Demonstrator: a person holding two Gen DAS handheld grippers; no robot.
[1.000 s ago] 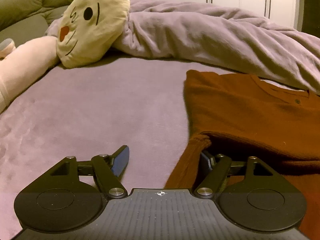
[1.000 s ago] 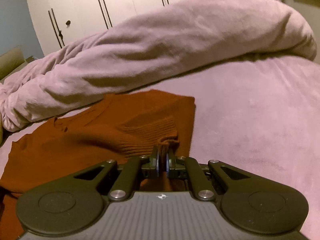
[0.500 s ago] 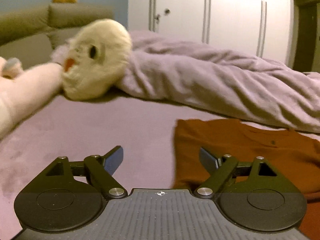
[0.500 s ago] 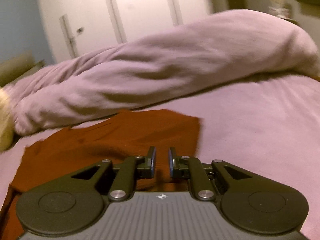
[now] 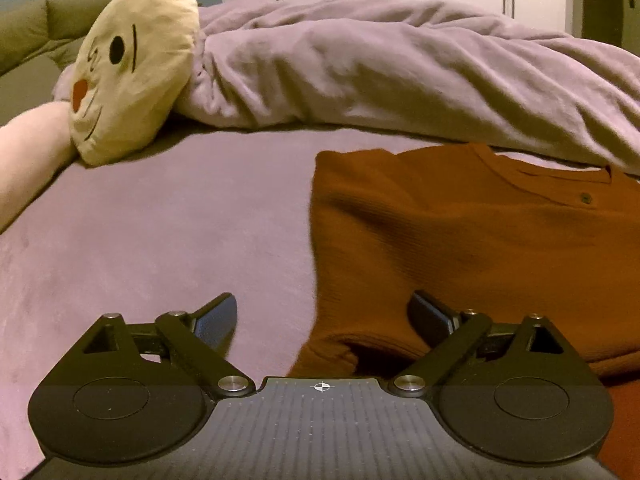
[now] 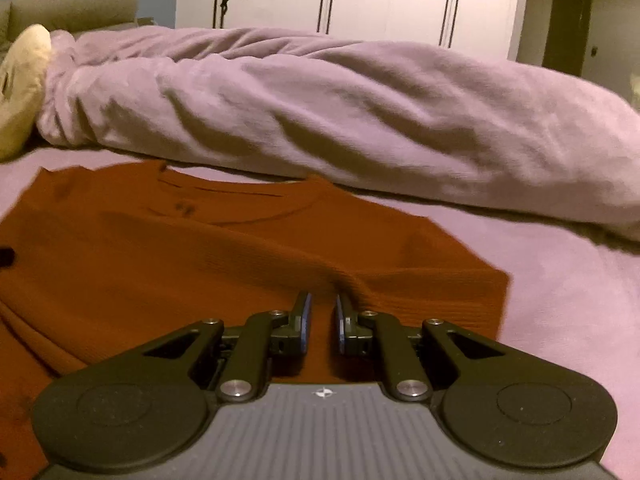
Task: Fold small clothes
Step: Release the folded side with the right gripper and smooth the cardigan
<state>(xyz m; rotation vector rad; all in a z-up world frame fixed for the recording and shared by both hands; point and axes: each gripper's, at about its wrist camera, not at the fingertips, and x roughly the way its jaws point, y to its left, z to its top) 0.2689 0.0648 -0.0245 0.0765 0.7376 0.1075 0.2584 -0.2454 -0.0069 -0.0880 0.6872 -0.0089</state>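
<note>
A rust-orange knit sweater (image 5: 460, 240) lies flat on the purple bed, neckline and a button at its far side, sleeves folded in. It also shows in the right wrist view (image 6: 240, 248). My left gripper (image 5: 324, 312) is wide open and empty over the sweater's left edge, with a folded sleeve cuff just below it. My right gripper (image 6: 322, 316) hovers over the sweater's right part with its jaws slightly apart, holding nothing.
A rolled lilac duvet (image 5: 400, 68) lies along the far side of the bed, also in the right wrist view (image 6: 340, 112). A cream face-shaped pillow (image 5: 132, 68) and a pink bolster (image 5: 28, 152) lie at far left. White wardrobes stand behind.
My right gripper let go of the sleeve cuff, opened a little and shifted over the sweater's body. My left gripper stayed open and moved slightly back over the left edge.
</note>
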